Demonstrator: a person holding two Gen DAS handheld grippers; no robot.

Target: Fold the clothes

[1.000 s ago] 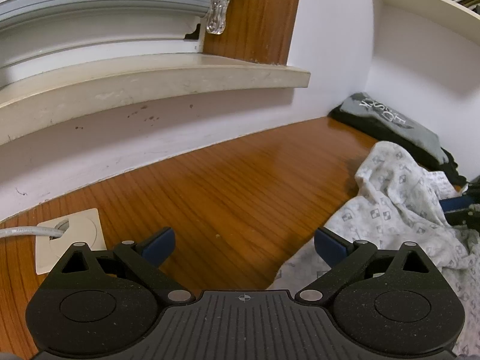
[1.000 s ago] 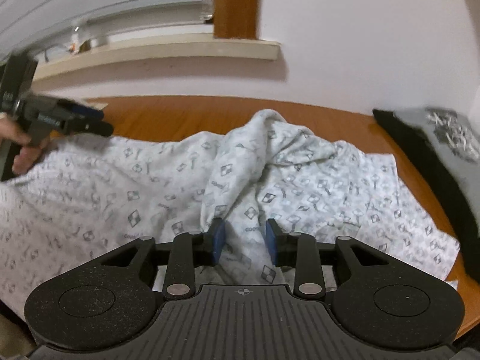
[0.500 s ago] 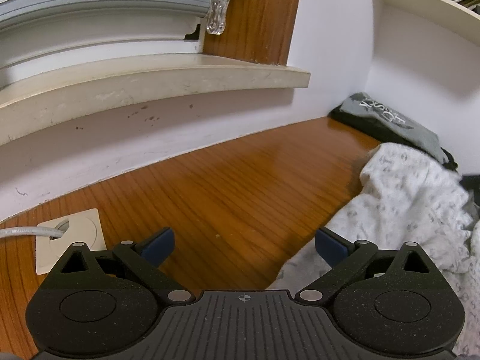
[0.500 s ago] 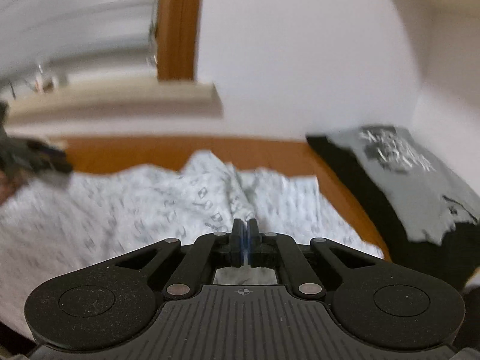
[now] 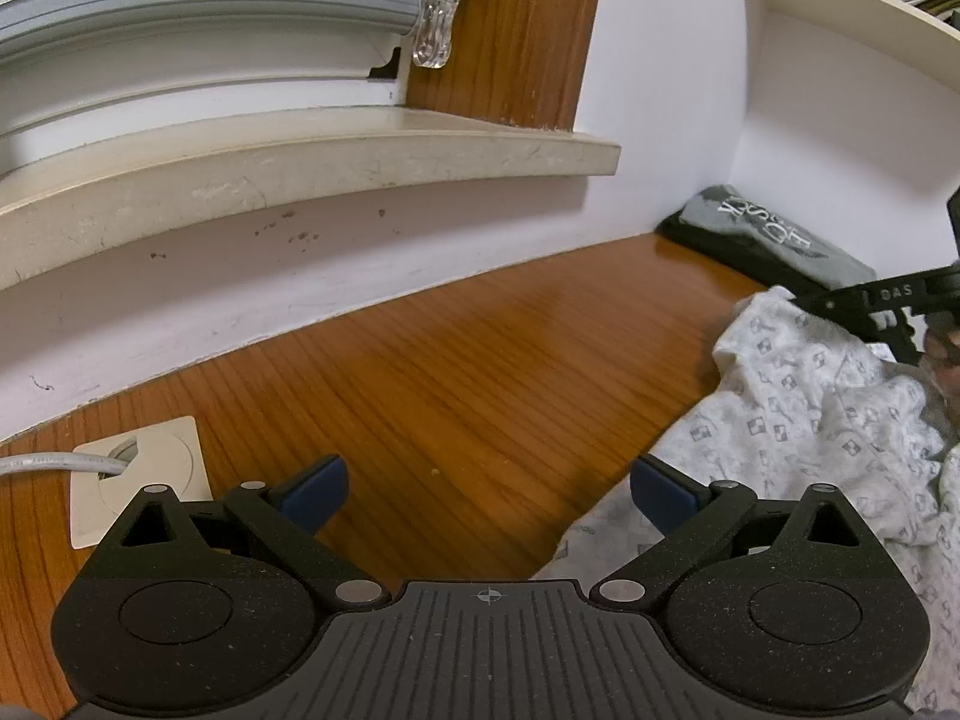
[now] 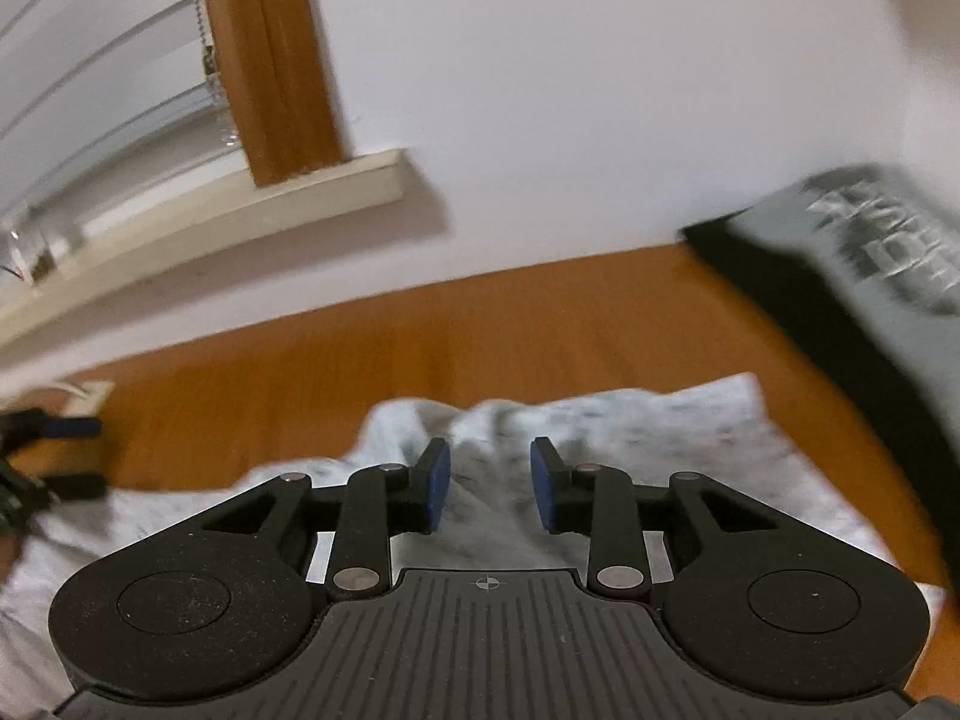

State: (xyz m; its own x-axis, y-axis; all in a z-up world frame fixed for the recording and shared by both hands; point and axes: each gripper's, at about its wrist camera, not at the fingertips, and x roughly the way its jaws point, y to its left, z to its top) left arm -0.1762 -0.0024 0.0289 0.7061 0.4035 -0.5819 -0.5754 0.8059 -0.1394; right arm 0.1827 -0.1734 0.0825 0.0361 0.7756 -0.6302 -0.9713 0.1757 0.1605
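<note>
A white garment with a small grey pattern (image 5: 810, 420) lies rumpled on the wooden table (image 5: 480, 360), at the right of the left wrist view. My left gripper (image 5: 489, 480) stands wide open over bare wood, its right finger at the garment's near edge, nothing between its pads. My right gripper (image 6: 490, 480) hovers over the same garment (image 6: 630, 426); its jaws are opening, and the cloth lies below them, not pinched. In the left wrist view the right gripper (image 5: 870, 300) reaches in at the garment's far edge. The right wrist view is blurred.
A folded dark grey shirt with print (image 5: 774, 234) lies in the back right corner against the wall. A cable outlet plate (image 5: 138, 480) sits in the table at the left. A window sill (image 5: 300, 168) juts out above, and a shelf (image 5: 840, 0) hangs at upper right.
My right gripper shut on a fold of the garment, carried it across, then parted its jaws again. The garment's heap has shifted shape. My left gripper has stayed still and open.
</note>
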